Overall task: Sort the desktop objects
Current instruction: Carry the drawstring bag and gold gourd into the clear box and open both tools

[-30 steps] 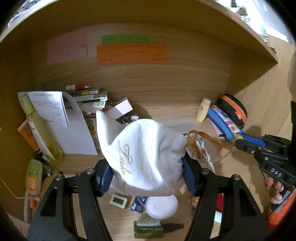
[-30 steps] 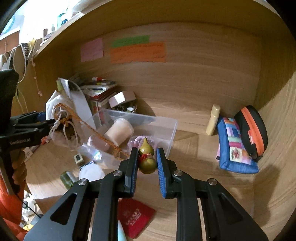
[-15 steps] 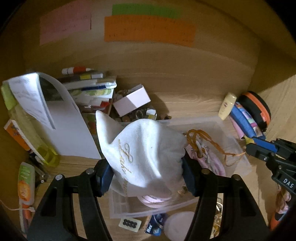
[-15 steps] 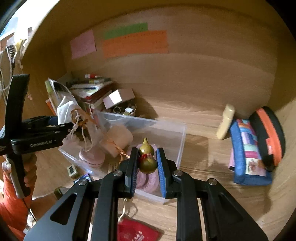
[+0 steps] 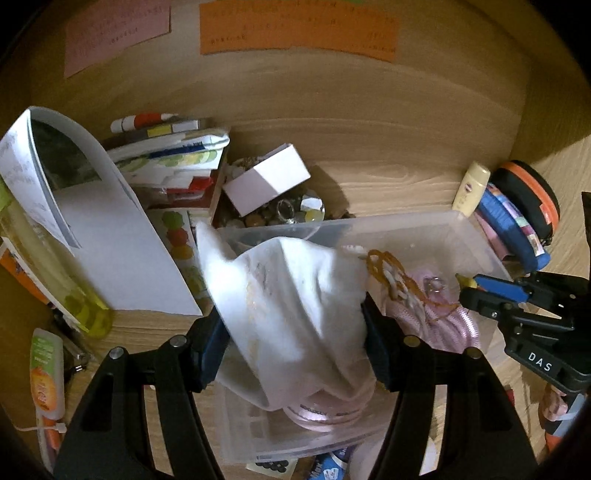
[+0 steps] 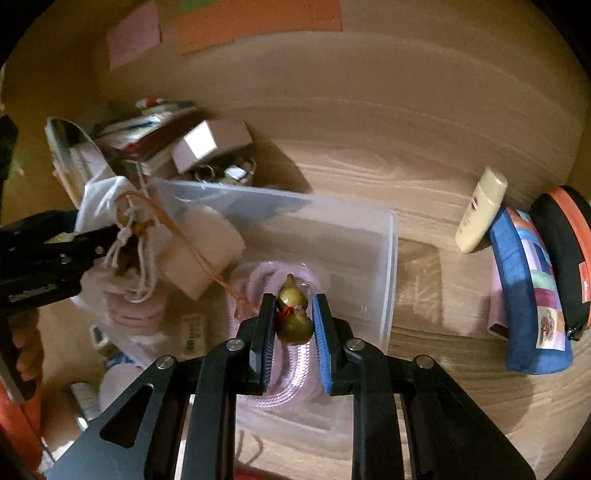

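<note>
While gripped, pouch (image 5: 291,310) and gourd (image 6: 293,317) overhang bin (image 6: 388,266).

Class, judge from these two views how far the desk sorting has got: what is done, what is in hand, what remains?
Done: a pink cord and a pale roll lie in the clear bin.
In hand: the left gripper holds a white pouch and the right gripper a brass gourd, joined by an orange string, both over the bin.
Left: a cream bottle, pencil cases and a white box lie outside.

Probably home desk nook: wooden alcove (image 5: 332,110), sticky notes (image 5: 295,33), books (image 5: 166,155).
</note>
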`<action>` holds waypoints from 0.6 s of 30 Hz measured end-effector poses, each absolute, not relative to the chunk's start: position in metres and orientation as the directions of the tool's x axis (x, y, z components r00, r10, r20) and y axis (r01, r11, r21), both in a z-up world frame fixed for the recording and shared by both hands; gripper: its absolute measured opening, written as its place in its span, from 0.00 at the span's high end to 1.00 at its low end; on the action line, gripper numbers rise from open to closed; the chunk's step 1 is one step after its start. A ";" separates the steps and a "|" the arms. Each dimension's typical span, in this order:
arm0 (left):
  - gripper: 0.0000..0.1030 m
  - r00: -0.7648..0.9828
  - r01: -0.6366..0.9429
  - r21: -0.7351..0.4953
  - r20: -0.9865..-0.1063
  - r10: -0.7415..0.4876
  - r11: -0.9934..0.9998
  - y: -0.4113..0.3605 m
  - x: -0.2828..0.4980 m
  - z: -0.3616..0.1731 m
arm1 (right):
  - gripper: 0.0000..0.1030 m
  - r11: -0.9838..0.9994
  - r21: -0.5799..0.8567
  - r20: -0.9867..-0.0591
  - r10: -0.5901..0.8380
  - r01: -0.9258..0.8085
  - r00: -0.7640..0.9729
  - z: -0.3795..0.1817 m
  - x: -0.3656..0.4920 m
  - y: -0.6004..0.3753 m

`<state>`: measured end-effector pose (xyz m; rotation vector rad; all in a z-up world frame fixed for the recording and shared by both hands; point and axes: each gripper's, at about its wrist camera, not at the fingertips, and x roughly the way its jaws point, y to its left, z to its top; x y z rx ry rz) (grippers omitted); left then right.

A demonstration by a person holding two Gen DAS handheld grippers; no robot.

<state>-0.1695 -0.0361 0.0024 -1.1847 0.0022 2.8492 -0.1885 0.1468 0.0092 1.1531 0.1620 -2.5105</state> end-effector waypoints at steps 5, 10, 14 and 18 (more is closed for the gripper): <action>0.31 -0.714 -0.059 0.017 -0.700 0.030 -0.998 -0.032 -0.168 0.000 | 0.83 -0.923 0.049 -0.762 -0.282 0.382 -0.584 0.004 -0.189 0.144; 0.25 -0.716 -0.065 0.047 -0.698 0.013 -0.997 -0.028 -0.170 -0.002 | 0.83 -0.919 0.033 -0.761 -0.277 0.392 -0.586 0.005 -0.185 0.140; 0.16 -0.708 -0.071 0.047 -0.706 0.017 -0.996 -0.026 -0.170 -0.001 | 0.70 -0.916 0.021 -0.760 -0.275 0.400 -0.589 0.007 -0.180 0.137; 0.10 -0.704 -0.075 0.046 -0.710 0.020 -0.996 -0.022 -0.165 0.003 | 0.63 -0.915 -0.020 -0.747 -0.254 0.403 -0.615 0.013 -0.171 0.132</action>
